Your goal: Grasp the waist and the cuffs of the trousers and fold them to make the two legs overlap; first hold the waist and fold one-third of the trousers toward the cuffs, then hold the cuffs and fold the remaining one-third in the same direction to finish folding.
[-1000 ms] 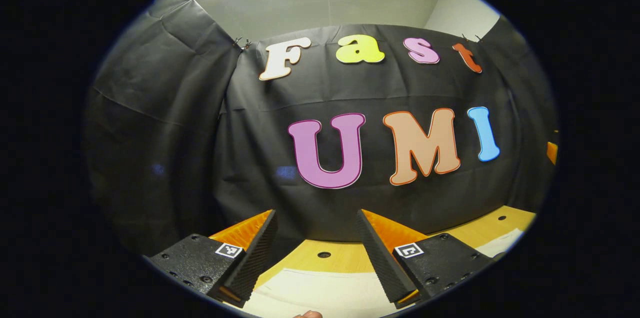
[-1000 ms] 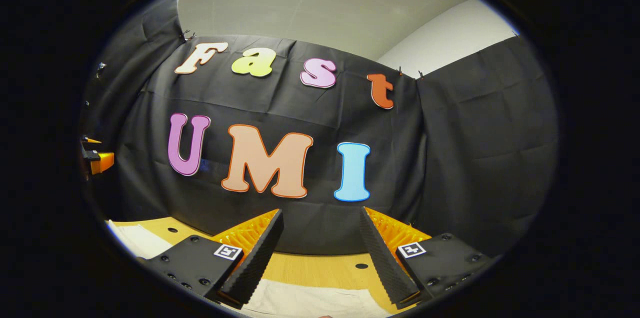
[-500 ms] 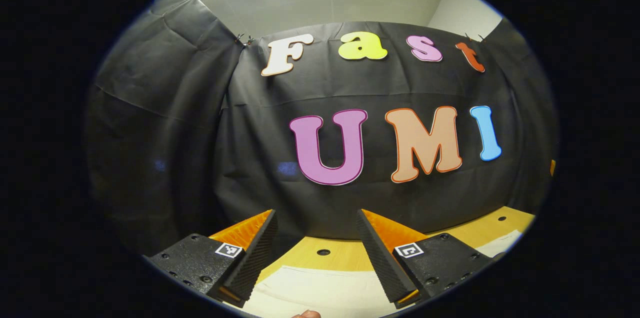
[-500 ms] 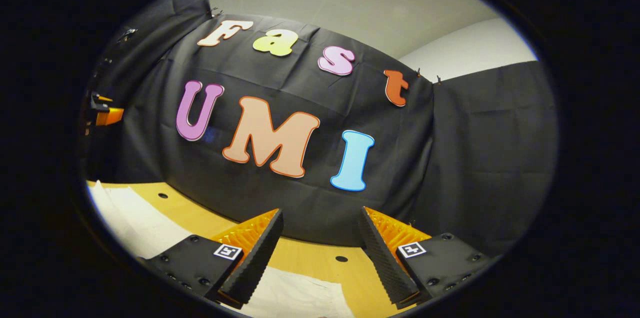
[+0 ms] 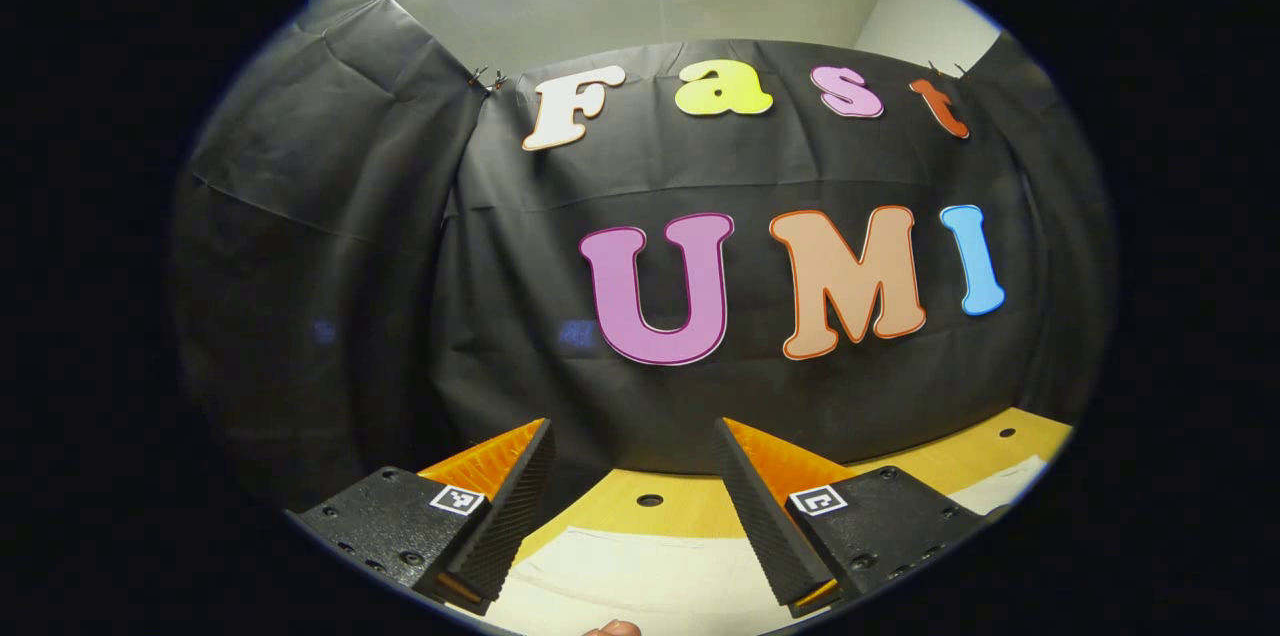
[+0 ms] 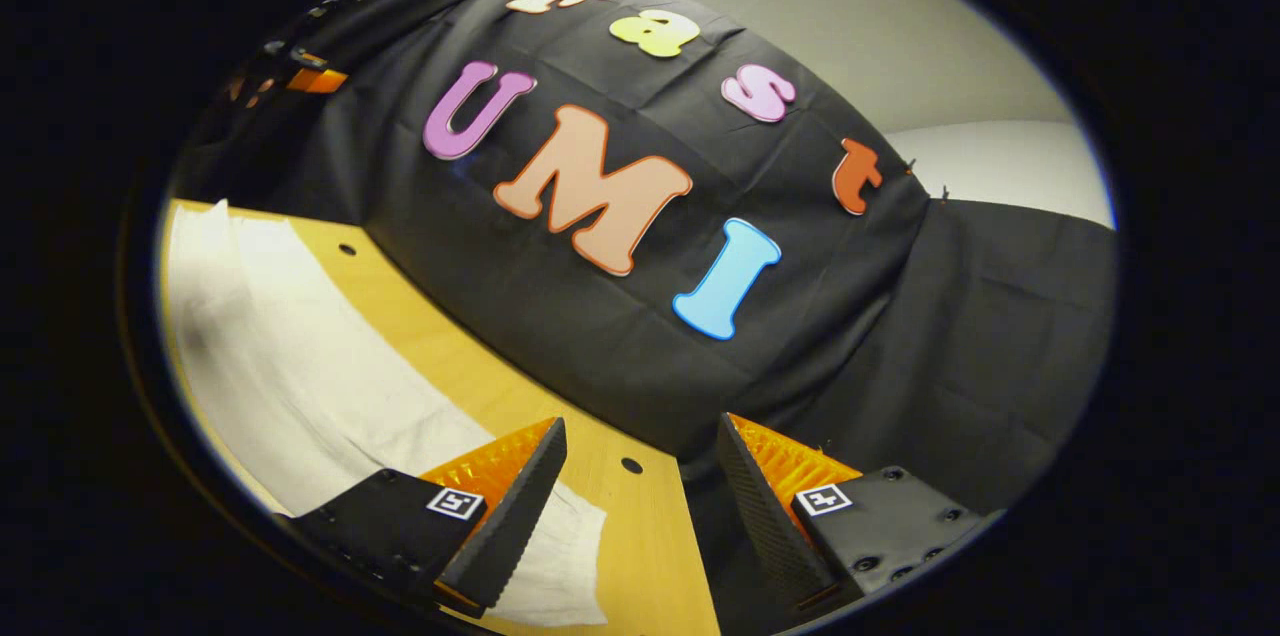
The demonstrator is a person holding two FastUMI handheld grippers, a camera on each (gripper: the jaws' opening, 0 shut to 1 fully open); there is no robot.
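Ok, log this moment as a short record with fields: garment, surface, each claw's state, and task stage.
garment: pale trousers lying flat on the table, also seen under the left claw
surface: wooden table with small holes, black cloth wall behind
left claw: open, holding nothing, above the trousers
right claw: open, holding nothing, view tilted, over the trousers' end near the table edge
task stage: no grasp made yet, no fold visible
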